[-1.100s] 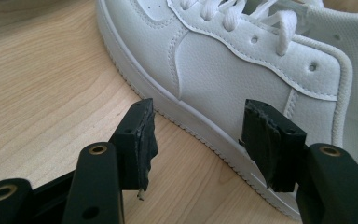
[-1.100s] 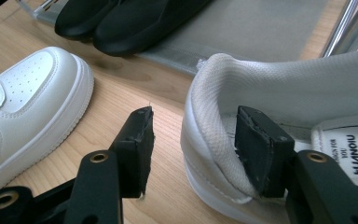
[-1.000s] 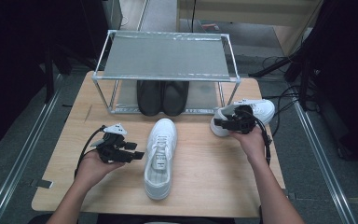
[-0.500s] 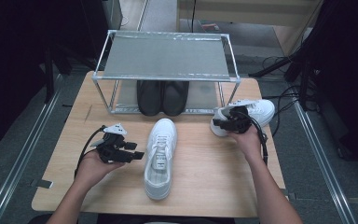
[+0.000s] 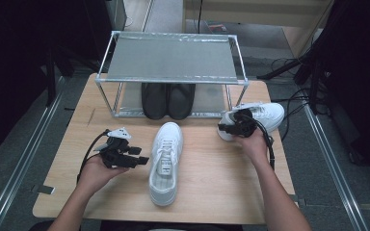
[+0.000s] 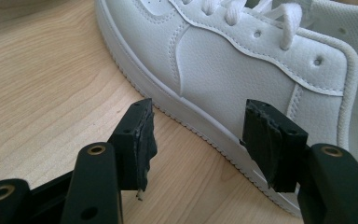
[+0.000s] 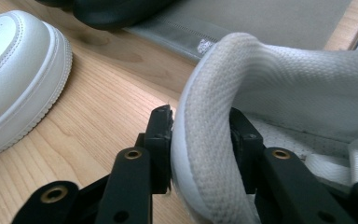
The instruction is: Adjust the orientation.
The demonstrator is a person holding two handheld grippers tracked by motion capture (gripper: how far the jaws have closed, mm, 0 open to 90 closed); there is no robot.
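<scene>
One white sneaker (image 5: pixel 165 161) lies in the middle of the wooden table (image 5: pixel 212 187), toe toward the rack. My left gripper (image 5: pixel 142 156) rests just left of it, open; in the left gripper view its jaws (image 6: pixel 196 135) stand wide before the shoe's side (image 6: pixel 242 56) with nothing between them. A second white sneaker (image 5: pixel 265 113) lies at the right edge. My right gripper (image 5: pixel 229 126) is at its heel. Its jaws have just been closing, and in the right gripper view the pads (image 7: pixel 163 130) press the padded heel collar (image 7: pixel 214 102) from both sides.
A metal shoe rack (image 5: pixel 171 57) stands at the back of the table, with a pair of black shoes (image 5: pixel 167 98) on its lower level. The middle sneaker's toe (image 7: pixel 14 70) lies left of the right gripper. Cables run along the floor at the right.
The right gripper has edged in onto the right sneaker's heel and its jaws have drawn together on it. The left hand and the middle sneaker have not moved.
</scene>
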